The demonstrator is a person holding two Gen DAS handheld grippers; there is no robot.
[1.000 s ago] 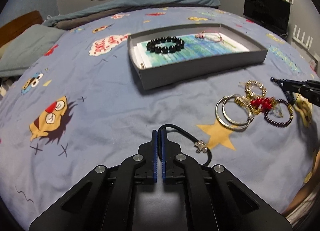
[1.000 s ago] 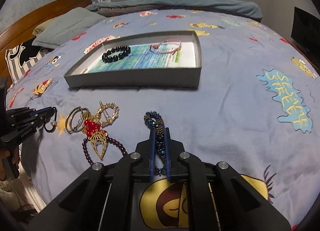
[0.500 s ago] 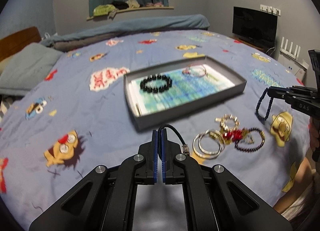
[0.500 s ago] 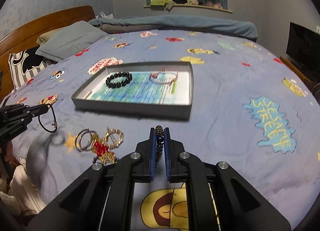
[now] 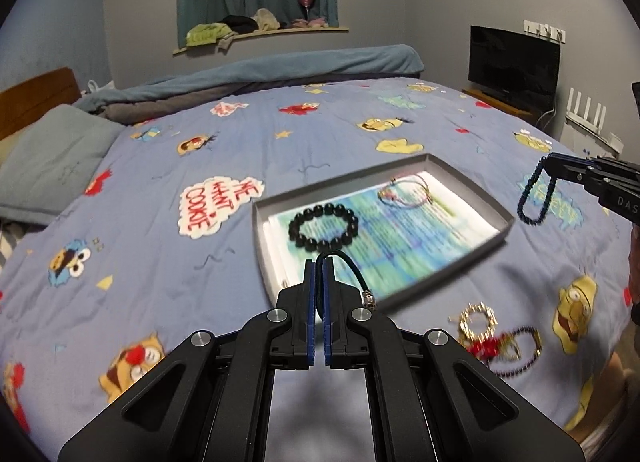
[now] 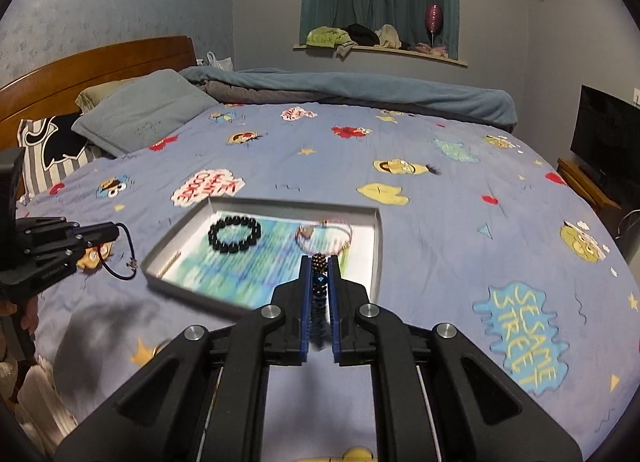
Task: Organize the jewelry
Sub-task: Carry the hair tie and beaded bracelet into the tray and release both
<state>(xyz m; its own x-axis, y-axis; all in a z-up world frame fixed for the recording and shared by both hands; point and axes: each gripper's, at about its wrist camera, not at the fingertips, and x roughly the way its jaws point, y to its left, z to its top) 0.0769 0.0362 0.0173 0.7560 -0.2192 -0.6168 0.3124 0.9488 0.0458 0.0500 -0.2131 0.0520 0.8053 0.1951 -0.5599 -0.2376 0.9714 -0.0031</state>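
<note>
My left gripper (image 5: 319, 262) is shut on a black cord bracelet (image 5: 354, 272) with a silver clasp, held above the bed in front of the grey tray (image 5: 505, 218). My right gripper (image 6: 320, 260) is shut on a dark blue beaded bracelet (image 6: 319, 286), which hangs in a loop (image 5: 532, 198) in the left wrist view. Inside the tray lie a black bead bracelet (image 5: 323, 226) and a thin pink bracelet (image 5: 406, 192). Both grippers hang over the tray's near edge (image 6: 200, 294). A pile of gold, red and dark bead jewelry (image 5: 494, 338) lies on the bedspread.
The tray sits on a blue cartoon-print bedspread (image 5: 160, 222). A grey pillow (image 6: 140, 118) and wooden headboard (image 6: 100, 66) lie far left, a folded blanket (image 6: 360, 90) at the back, a television (image 5: 514, 58) at the right. A hand (image 6: 24, 310) grips the left tool.
Both grippers have lifted off the bedspread, each carrying its bracelet upward. The tray now sits just beyond the fingertips, and the loose jewelry pile has dropped low in view.
</note>
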